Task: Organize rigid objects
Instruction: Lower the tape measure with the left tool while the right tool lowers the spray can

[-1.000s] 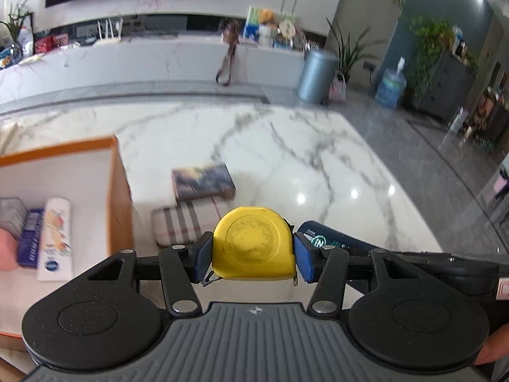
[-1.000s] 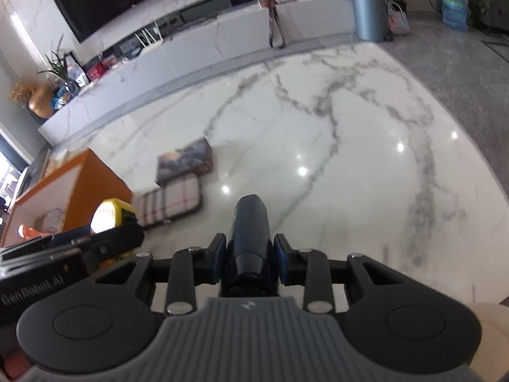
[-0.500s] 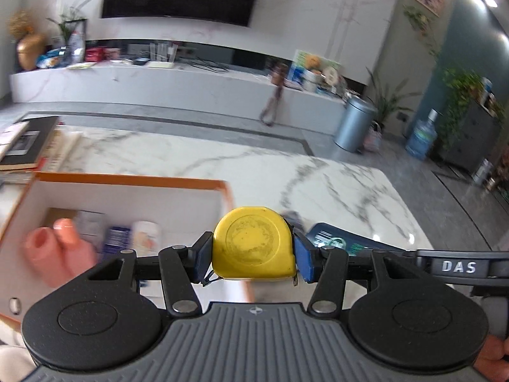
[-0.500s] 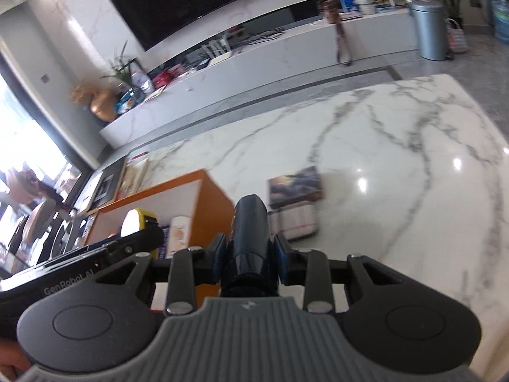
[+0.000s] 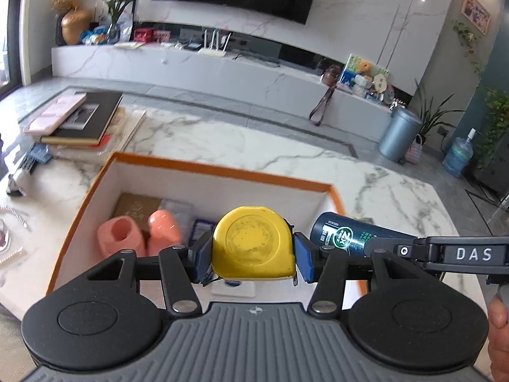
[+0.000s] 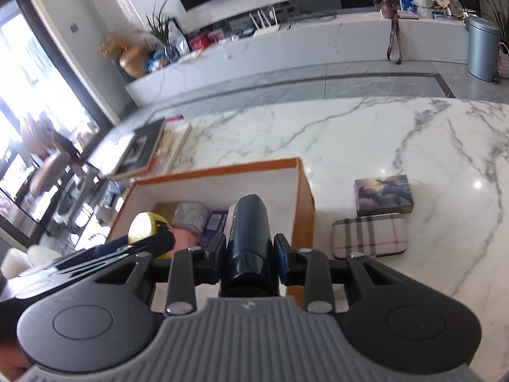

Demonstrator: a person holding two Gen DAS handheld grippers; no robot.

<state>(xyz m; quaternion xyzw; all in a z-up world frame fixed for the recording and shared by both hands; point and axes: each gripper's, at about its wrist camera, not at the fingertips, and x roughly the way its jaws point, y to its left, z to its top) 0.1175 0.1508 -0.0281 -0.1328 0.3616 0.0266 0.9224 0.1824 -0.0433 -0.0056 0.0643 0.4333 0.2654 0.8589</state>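
Observation:
My left gripper [image 5: 253, 256] is shut on a yellow tape measure [image 5: 253, 243], held above the open orange box [image 5: 222, 172] with white inner walls. My right gripper [image 6: 249, 254] is shut on a dark blue bottle [image 6: 249, 226], which points over the same orange box [image 6: 219, 167]. In the left wrist view the dark blue bottle [image 5: 343, 234] shows at the right, over the box's right wall. The tape measure [image 6: 144, 226] appears at the left in the right wrist view. Pink items [image 5: 121, 235], a small blue pack and a brown card lie inside the box.
A stack of books [image 5: 79, 121] lies beyond the box at the left. A plaid case [image 6: 370, 234] and a small picture box [image 6: 383, 194] rest on the marble table right of the orange box. A silver tray [image 5: 6, 242] sits at the table's left edge.
Both grippers have swung left, from over the bare marble to above the orange box, each still holding its object. The plaid case and picture box now lie off to the right.

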